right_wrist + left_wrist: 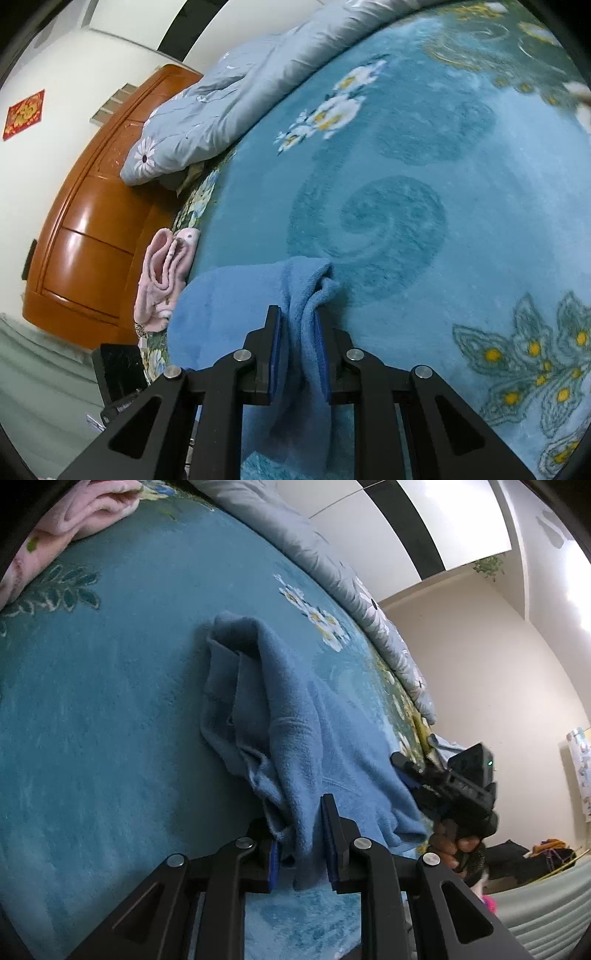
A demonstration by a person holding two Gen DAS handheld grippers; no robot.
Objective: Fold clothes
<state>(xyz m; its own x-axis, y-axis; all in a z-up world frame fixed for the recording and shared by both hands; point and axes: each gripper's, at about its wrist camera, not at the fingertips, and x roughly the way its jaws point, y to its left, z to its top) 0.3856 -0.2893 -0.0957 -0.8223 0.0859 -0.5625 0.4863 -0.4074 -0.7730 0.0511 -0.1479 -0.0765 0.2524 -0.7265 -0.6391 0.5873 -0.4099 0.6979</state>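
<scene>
- Left gripper [301, 843]: jaws nearly together, pinching a bunched edge of the blue garment [295, 716].
- Right gripper [298, 354]: jaws narrow too, w/ a fold of the same garment clamped btwn the pads.
- Garment lay crumpled on the teal floral blanket [110, 701], stretched btwn both grippers.
- Pink garment [162, 280] sat at blanket edge, near the grey quilt [221, 110].
</scene>
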